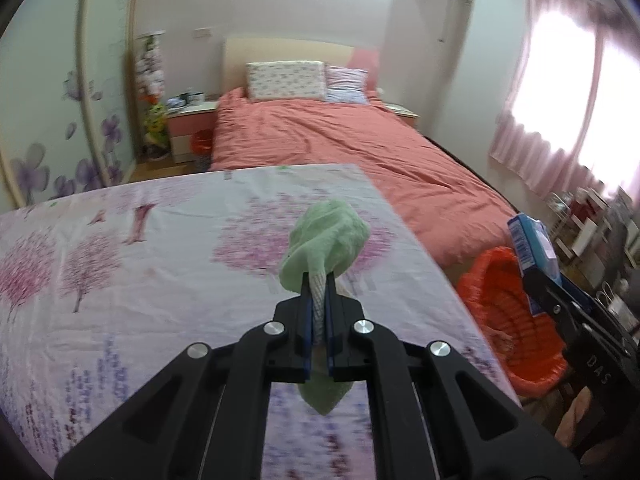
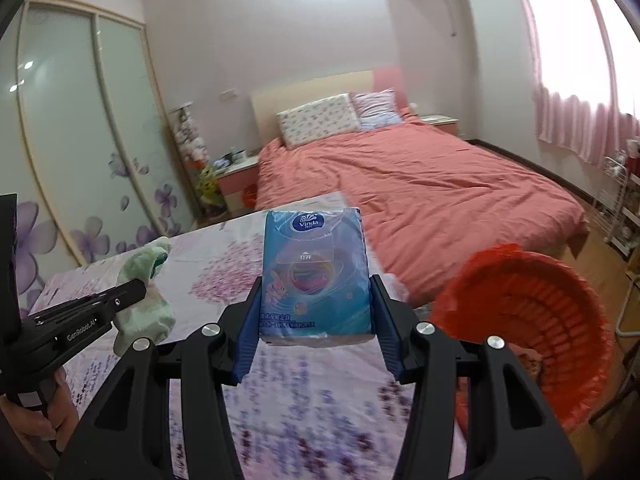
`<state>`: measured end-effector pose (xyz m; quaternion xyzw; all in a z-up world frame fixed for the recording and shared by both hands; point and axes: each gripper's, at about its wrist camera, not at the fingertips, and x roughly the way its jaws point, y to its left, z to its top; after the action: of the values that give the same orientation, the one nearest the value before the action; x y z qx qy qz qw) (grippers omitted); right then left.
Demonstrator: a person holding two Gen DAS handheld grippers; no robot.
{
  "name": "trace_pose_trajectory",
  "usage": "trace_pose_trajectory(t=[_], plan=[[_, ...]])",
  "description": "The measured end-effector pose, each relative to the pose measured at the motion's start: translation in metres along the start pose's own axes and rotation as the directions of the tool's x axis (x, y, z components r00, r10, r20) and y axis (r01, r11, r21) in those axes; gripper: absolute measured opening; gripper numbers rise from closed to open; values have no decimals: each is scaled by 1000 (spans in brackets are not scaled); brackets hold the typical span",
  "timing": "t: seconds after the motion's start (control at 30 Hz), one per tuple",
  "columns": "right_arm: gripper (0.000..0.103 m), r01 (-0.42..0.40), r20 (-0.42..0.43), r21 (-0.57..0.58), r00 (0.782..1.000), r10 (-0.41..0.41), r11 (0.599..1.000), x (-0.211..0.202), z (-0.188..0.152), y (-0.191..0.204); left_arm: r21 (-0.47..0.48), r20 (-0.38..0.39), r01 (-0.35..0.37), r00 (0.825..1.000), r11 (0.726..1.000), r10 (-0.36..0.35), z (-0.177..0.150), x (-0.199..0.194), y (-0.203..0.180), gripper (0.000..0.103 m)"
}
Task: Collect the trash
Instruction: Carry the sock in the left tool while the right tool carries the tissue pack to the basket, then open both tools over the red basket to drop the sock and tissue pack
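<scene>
Left gripper (image 1: 318, 296) clenched on a green cloth (image 1: 326, 240) above the desk (image 1: 120, 260), cloth's tail half hidden. Right gripper (image 2: 316, 312) grasping a blue tissue pack (image 2: 314, 272) beside the red bin (image 2: 520, 320), contents blurred.

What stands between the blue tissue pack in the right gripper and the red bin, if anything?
Nothing visible does. The right gripper holds the blue tissue pack above the flowered tablecloth, and the red bin stands open beside the table, to the pack's right. The space between them looks free.
</scene>
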<state>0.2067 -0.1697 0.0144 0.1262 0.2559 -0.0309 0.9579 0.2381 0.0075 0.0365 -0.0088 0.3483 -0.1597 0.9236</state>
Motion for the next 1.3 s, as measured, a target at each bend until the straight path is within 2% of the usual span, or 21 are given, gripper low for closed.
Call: trace_pose_trajectory(t=[0.23, 0.6, 0.77, 0.97, 1.07, 1.17, 1.2, 1.23, 1.27, 1.3], plan=[[51, 62, 41, 43, 997, -64, 997, -16, -2, -32, 79, -12, 101, 995, 992, -100, -3, 4, -62, 6], [51, 114, 50, 115, 991, -120, 987, -29, -14, -77, 159, -46, 187, 982, 969, -182, -9, 17, -128, 6], [51, 137, 53, 146, 988, -146, 980, -35, -16, -101, 175, -72, 243, 970, 954, -234, -13, 28, -152, 6], [51, 155, 30, 212, 986, -164, 965, -27, -13, -132, 189, -126, 325, 944, 927, -305, -21, 49, -196, 6], [52, 157, 24, 251, 986, -168, 955, -24, -13, -147, 185, -150, 349, 934, 919, -324, -25, 63, -214, 7], [54, 144, 8, 306, 988, -154, 941, -20, -12, -165, 186, -167, 352, 932, 917, -323, -27, 78, -225, 8], [55, 143, 1, 321, 988, -152, 936, -18, -12, -171, 179, -181, 353, 929, 918, -322, -28, 84, -227, 17], [57, 143, -4, 332, 989, -150, 932, -17, -12, -175, 167, -197, 358, 925, 919, -325, -30, 91, -228, 22], [59, 143, -7, 338, 989, -150, 930, -18, -13, -176, 160, -202, 353, 926, 922, -320, -31, 94, -228, 36], [61, 144, -9, 345, 989, -150, 927, -18, -14, -178, 151, -205, 342, 929, 927, -309, -32, 99, -227, 43]])
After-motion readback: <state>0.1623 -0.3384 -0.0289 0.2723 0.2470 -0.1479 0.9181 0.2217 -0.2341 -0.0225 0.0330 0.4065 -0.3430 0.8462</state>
